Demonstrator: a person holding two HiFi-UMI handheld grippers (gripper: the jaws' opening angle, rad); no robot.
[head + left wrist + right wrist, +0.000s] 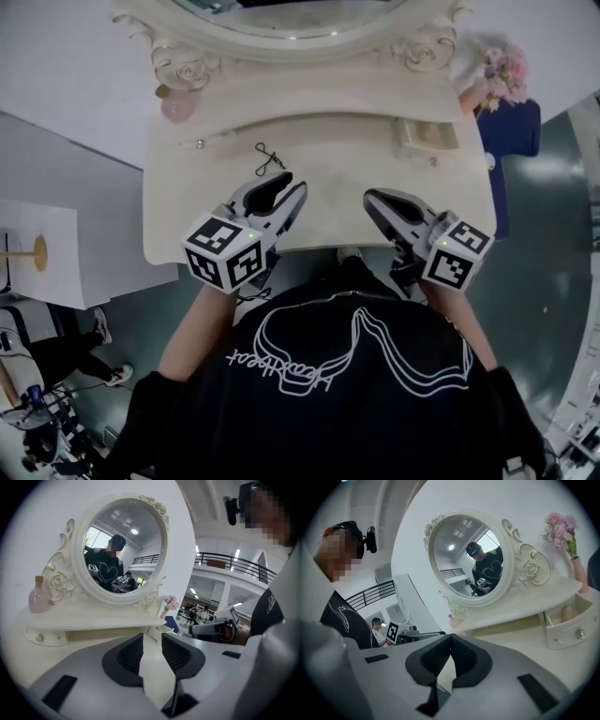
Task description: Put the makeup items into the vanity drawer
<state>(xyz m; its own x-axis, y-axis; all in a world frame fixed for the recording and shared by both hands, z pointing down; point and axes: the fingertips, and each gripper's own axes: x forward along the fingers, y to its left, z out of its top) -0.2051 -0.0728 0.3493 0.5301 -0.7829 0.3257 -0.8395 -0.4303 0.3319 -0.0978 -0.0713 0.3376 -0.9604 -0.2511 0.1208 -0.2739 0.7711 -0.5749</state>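
The cream vanity table (187, 216) has a small drawer (427, 139) pulled open at its right, with a pale item inside; the drawer (565, 623) shows the same in the right gripper view. A small thin black wire-like item (269, 157) lies on the tabletop just beyond my left gripper (289, 183). That gripper (152, 637) is open, with nothing between its jaws. My right gripper (372, 198) hovers over the table's front right, short of the open drawer. Its jaws (450, 638) are shut, tips touching and empty.
An oval mirror (124, 550) stands at the back on a raised shelf. On the shelf a pink bottle (176, 105) stands at the left and a vase of pink flowers (502, 73) at the right. A closed drawer with a knob (199, 143) sits at the left. A blue object (514, 131) stands beside the table's right end.
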